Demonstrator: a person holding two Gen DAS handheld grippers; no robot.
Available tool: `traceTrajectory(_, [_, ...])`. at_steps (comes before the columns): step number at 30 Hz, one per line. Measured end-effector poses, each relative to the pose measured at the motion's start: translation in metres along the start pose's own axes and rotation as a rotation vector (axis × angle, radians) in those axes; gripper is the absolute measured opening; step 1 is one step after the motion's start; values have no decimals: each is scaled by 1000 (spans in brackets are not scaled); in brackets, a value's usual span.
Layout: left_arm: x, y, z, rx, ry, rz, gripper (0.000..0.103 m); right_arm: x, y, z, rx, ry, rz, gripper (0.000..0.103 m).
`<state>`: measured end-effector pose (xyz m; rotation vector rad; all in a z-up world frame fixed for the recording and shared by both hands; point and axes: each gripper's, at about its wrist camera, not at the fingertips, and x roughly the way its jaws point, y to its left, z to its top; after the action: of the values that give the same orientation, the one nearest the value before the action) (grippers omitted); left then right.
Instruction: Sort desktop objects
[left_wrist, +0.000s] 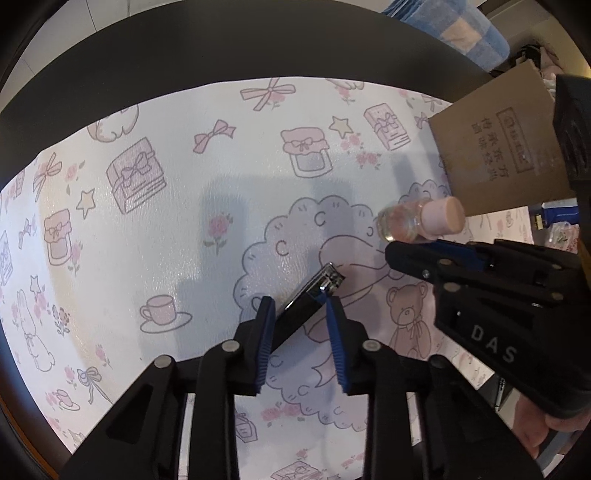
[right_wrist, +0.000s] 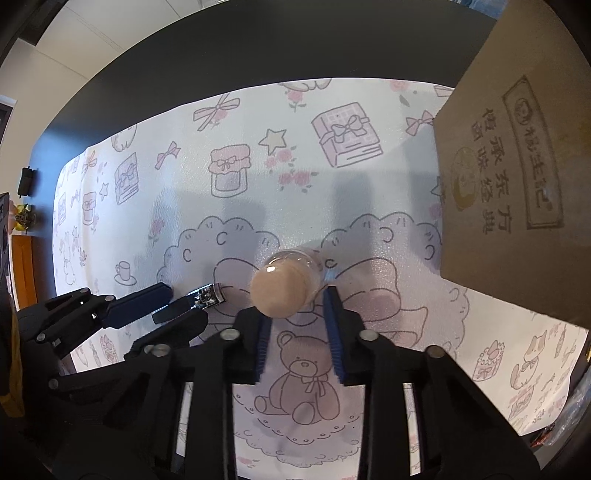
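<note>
A black and chrome nail clipper (left_wrist: 310, 295) lies on the patterned mat, its near end between the blue pads of my left gripper (left_wrist: 300, 306), which is open around it. It also shows in the right wrist view (right_wrist: 199, 299). A small clear bottle with a pink cap (right_wrist: 284, 284) lies on its side, cap towards my right gripper (right_wrist: 297, 302), which is open with the cap between its fingertips. The bottle also shows in the left wrist view (left_wrist: 424, 219), just beyond the right gripper's fingers (left_wrist: 424, 258).
A brown cardboard box (right_wrist: 517, 184) with printed characters stands at the right, close to the bottle; it also shows in the left wrist view (left_wrist: 506, 147). The pink-and-white cartoon mat (left_wrist: 184, 206) covers a dark table (right_wrist: 258, 48). Small items lie at the far right edge.
</note>
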<state>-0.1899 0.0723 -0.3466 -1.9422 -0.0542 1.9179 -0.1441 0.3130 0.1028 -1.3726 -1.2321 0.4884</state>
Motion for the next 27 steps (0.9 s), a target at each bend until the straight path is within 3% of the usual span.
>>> traceTrajectory(3, [0, 1, -2, -12, 9, -27, 16, 1, 3, 1, -8, -18, -3, 8])
traceTrajectory(7, [-2, 4, -6, -27, 5, -37, 12, -4, 9, 2, -16, -76, 1, 4])
traceTrajectory(21, [-37, 13, -26, -76, -62, -54, 11, -37, 25, 5, -42, -182, 25, 2])
traceTrajectory(27, [-78, 6, -22, -80, -107, -37, 11, -71, 30, 6, -45, -206, 75, 2])
